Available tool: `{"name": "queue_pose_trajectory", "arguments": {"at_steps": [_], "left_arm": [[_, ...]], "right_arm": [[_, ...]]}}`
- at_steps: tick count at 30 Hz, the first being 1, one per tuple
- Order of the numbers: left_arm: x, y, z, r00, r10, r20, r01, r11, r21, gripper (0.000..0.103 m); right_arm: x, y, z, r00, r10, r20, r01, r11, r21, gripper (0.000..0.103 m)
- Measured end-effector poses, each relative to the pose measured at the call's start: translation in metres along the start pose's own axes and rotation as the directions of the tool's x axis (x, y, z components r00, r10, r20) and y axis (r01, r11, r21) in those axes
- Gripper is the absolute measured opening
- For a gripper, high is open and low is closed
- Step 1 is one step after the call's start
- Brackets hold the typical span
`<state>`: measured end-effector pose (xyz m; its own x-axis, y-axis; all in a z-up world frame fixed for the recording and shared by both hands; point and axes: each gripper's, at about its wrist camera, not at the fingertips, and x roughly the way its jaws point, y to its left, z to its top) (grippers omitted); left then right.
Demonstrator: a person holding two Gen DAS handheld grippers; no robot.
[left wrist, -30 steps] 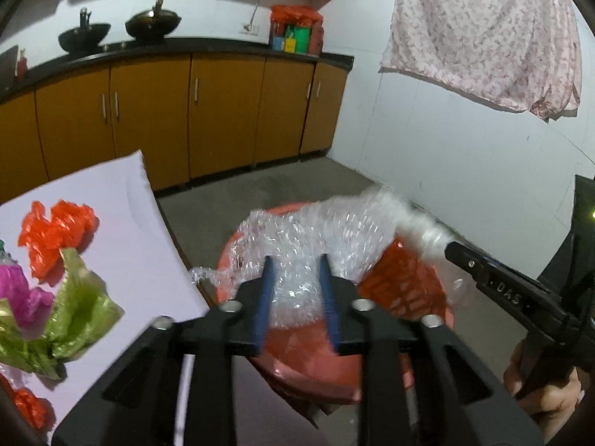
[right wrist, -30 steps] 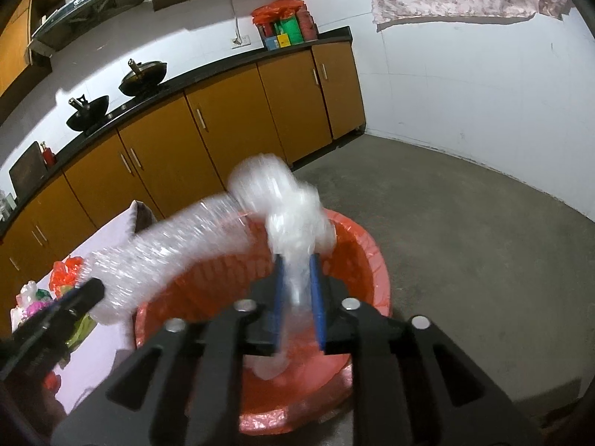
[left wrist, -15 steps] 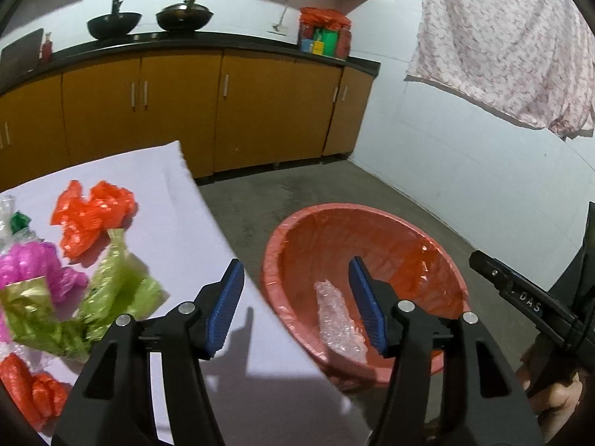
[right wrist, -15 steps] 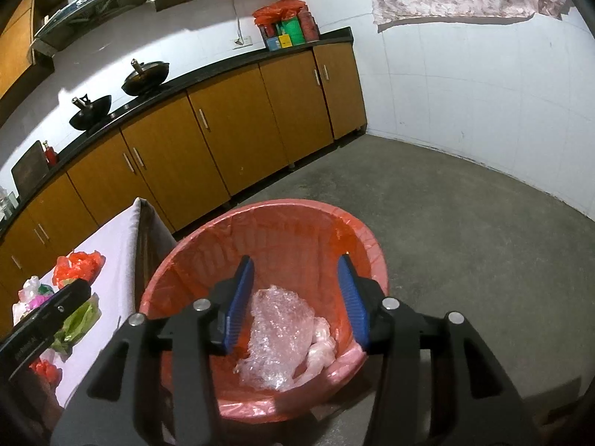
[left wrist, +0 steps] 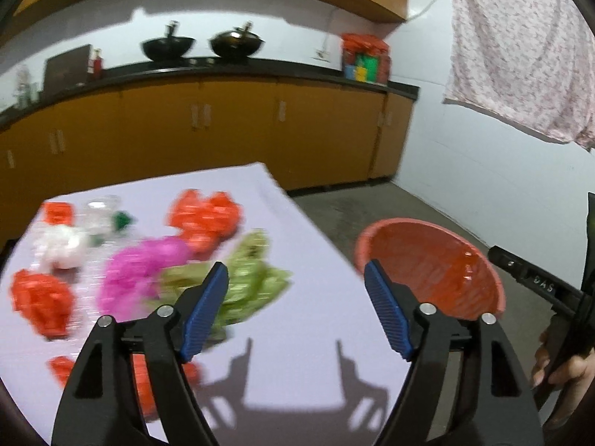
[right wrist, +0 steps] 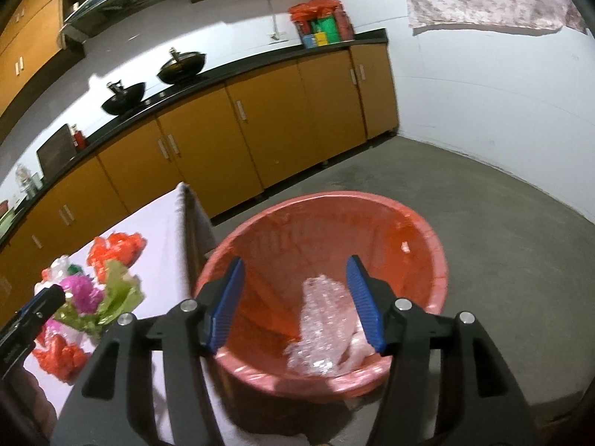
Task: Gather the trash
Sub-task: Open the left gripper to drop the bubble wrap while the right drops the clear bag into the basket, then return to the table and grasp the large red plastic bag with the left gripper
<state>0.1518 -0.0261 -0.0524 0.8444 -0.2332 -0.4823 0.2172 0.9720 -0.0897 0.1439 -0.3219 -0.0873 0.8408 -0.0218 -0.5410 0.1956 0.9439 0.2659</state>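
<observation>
Left wrist view: the left gripper [left wrist: 295,310], jaws just widened and empty, hangs over the table's [left wrist: 316,334] bare near corner; crumpled wrappers [left wrist: 208,256] lie left, the red basin [left wrist: 431,275] past the right edge.

Right wrist view: the right gripper [right wrist: 293,306], likewise spread and empty, frames the bubble wrap [right wrist: 321,330] lying lengthwise toward the camera inside the basin.

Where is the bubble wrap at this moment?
In the right wrist view the bubble wrap lies inside the red basin on the floor, right of the table.
</observation>
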Motion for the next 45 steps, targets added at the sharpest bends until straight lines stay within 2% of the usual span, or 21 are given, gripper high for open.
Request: {"name": "queue_pose_trajectory", "arguments": {"at_steps": [5,8,11,16,20,29,34,36,38,45], "left_arm": [[-0.024,0.046,-0.014,0.989,0.143,0.026,-0.143,0.99,-0.012,0.086],[-0.032,0.074,-0.028,0.975,0.224,0.002,-0.223,0.974,-0.035,0.087],[-0.037,0.095,-0.043,0.964,0.263,-0.04,-0.266,0.962,-0.065,0.087],[-0.04,0.104,-0.057,0.96,0.274,-0.057,-0.278,0.958,-0.068,0.092],[-0.033,0.099,-0.061,0.96,0.275,-0.057,-0.276,0.961,-0.024,0.096],[-0.005,0.094,-0.074,0.951,0.272,-0.148,-0.274,0.962,0.006,0.096],[-0.001,0.095,-0.072,0.95,0.271,-0.152,-0.274,0.962,0.004,0.096],[-0.001,0.094,-0.071,0.952,0.27,-0.146,-0.271,0.962,0.008,0.094],[0.0,0.092,-0.071,0.955,0.258,-0.147,-0.259,0.966,0.011,0.084],[0.001,0.085,-0.07,0.965,0.222,-0.137,-0.22,0.975,0.024,0.061]], "right_arm": [[-0.002,0.03,-0.007,0.998,0.066,-0.021,-0.066,0.997,-0.029,0.059],[-0.002,0.052,-0.014,0.994,0.106,-0.041,-0.108,0.993,-0.056,0.059],[-0.001,0.071,-0.021,0.988,0.138,-0.064,-0.143,0.986,-0.085,0.059],[-0.001,0.095,-0.031,0.98,0.173,-0.094,-0.184,0.975,-0.128,0.059],[-0.003,0.1,-0.033,0.979,0.178,-0.103,-0.192,0.971,-0.139,0.059],[0.003,0.093,-0.034,0.979,0.166,-0.121,-0.181,0.976,-0.124,0.059],[0.006,0.091,-0.037,0.977,0.166,-0.133,-0.182,0.976,-0.118,0.059],[0.007,0.09,-0.037,0.977,0.167,-0.136,-0.183,0.976,-0.117,0.059],[0.008,0.09,-0.038,0.976,0.168,-0.139,-0.184,0.976,-0.115,0.06],[0.009,0.091,-0.038,0.974,0.174,-0.144,-0.191,0.975,-0.117,0.059]]}}
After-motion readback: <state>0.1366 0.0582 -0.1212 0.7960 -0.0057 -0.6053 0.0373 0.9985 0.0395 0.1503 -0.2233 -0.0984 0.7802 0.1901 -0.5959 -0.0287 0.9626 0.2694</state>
